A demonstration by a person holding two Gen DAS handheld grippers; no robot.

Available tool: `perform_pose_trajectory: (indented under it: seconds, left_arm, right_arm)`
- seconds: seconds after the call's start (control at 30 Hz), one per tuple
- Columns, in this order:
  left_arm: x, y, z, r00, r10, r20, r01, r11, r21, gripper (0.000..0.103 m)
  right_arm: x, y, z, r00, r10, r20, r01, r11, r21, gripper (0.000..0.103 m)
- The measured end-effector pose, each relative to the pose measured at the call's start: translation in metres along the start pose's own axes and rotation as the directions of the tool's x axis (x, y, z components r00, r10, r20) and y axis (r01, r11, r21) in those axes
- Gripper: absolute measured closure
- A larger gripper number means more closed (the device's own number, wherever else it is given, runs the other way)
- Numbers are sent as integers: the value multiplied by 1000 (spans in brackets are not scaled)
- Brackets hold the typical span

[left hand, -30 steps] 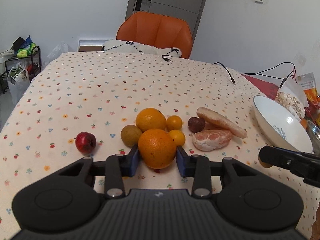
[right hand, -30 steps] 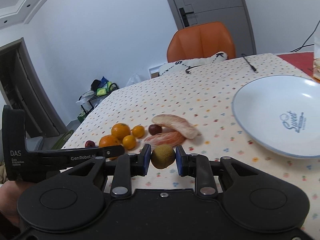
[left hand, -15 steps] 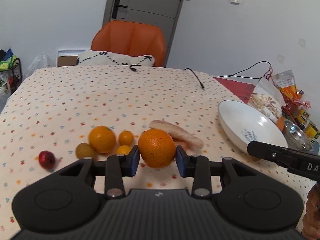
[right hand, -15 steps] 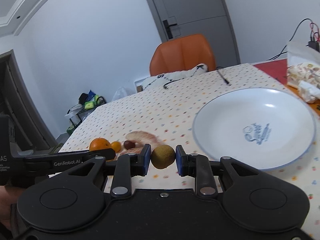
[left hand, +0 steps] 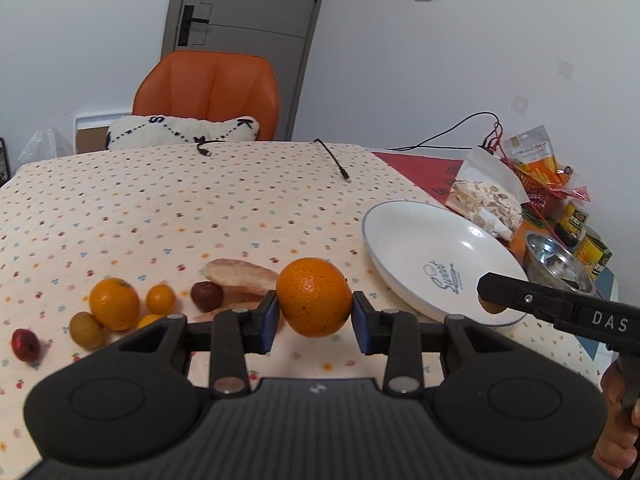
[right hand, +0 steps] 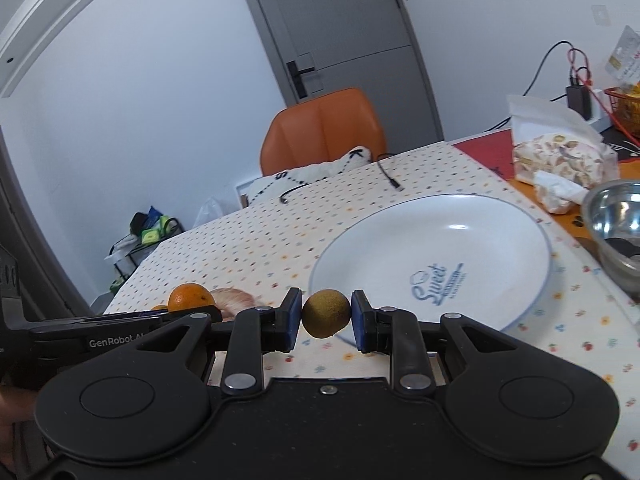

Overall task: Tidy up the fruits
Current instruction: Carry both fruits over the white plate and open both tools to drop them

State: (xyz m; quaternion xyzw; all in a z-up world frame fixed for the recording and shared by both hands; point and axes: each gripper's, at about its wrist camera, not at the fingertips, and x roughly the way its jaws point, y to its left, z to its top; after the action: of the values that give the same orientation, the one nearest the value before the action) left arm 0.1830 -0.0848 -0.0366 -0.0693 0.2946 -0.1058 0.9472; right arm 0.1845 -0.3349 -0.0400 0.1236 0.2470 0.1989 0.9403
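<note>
Blue-padded fingers (left hand: 269, 322) of the left gripper (left hand: 314, 320) are clamped on a big orange (left hand: 314, 297), held above the dotted tablecloth (left hand: 160, 208) w/ the white plate (left hand: 404, 216) off to its right. Right gripper (right hand: 327, 318) pinches a small brown-green fruit (right hand: 326, 313) just at the plate's near-left rim. Rest of the fruit sits on the cloth left of the plate: 2nd orange (left hand: 114, 303), small tangerine (left hand: 160, 299), red fruit (left hand: 25, 345), peeled pomelo wedge (left hand: 240, 276).

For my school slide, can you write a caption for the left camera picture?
Left gripper carries an orange toward the white plate.
</note>
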Motion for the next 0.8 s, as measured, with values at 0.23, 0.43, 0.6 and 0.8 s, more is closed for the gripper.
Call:
perform_pose_trajectory:
  seconds: [0.23,0.43,0.6,0.8]
  left_arm:
    - [4,-23,7,999,-39,15,38,999,28,66]
    - [13,-42,14,997,-71,20,70,997,43,66]
    - [22,-55,17,996,-86,13,85,995,56,66]
    - [38,-67,18,995,-96,-4,96,994,59,66]
  right_arm:
    - [-9,-13,3,999,-41,20,41,999,12,78]
    - [-13,-26,4,996,-82,36,80,996,32,78]
    - [-12,-40,4,996,-86,38,83,994,74,78]
    - [-9,-51,4,992,-117,37,113,989,91,78]
